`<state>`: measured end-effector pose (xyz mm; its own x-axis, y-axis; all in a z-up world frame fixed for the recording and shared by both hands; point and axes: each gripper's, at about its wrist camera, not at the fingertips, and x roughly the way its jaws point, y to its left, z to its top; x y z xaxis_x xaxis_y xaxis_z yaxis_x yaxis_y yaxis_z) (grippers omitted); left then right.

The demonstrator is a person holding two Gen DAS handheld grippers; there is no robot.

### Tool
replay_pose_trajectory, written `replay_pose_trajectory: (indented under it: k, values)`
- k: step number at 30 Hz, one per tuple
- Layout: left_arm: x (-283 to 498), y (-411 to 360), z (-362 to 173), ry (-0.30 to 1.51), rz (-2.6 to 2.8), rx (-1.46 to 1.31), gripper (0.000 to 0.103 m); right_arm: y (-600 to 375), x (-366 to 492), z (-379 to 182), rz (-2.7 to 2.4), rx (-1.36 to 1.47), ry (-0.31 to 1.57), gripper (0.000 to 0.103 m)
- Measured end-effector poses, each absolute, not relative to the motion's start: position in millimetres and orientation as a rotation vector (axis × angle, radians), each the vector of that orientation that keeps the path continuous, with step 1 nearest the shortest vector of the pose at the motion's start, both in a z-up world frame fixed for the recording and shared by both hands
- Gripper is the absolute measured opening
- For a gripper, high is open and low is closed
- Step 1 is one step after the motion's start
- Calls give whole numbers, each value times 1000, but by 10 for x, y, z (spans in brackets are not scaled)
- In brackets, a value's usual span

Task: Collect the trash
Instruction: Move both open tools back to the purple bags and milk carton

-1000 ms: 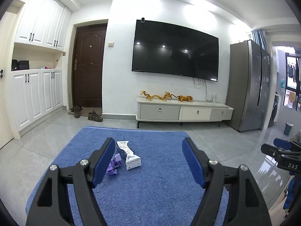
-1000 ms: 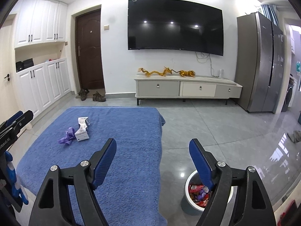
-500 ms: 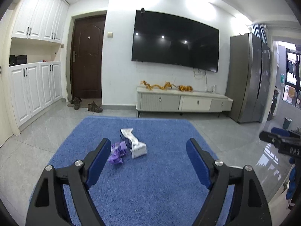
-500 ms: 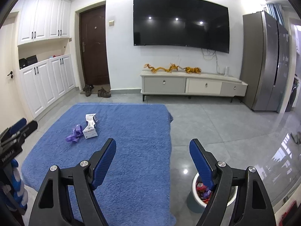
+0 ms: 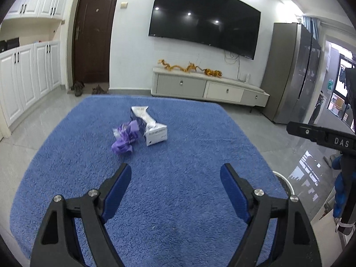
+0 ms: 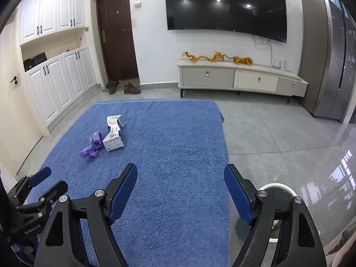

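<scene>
Both grippers tilt down over the blue rug [image 5: 178, 200]. The left gripper [image 5: 175, 178] and right gripper [image 6: 180, 176] have fingers released, holding nothing. "DAS" is readable on the right one. Farther, a purple wrapper [image 5: 124, 140] touches a white carton [image 5: 153, 131].

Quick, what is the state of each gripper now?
Left gripper: open, holding nothing.
Right gripper: open, holding nothing.
</scene>
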<state>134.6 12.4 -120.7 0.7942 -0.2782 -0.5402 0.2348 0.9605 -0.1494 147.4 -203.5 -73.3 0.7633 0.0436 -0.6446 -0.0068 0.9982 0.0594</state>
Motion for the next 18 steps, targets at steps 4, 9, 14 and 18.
replay_pose_trajectory:
  k: [4,9,14,18]
  values:
    - [1514,269,-1285,620,-267,-103,81,-1922,1649,-801,58,39,727,79]
    - [1797,570,-1366,644,-245,-125,80,-1745,1901,-813,117,18,734,79]
    - [2201,825,-1475,689,-256,-133,80,-1509,2186,-786,200,2,707,79]
    - [2536,839,-1591,736,-277,-119,80,-1324,2419,-868,257,-6,712,79]
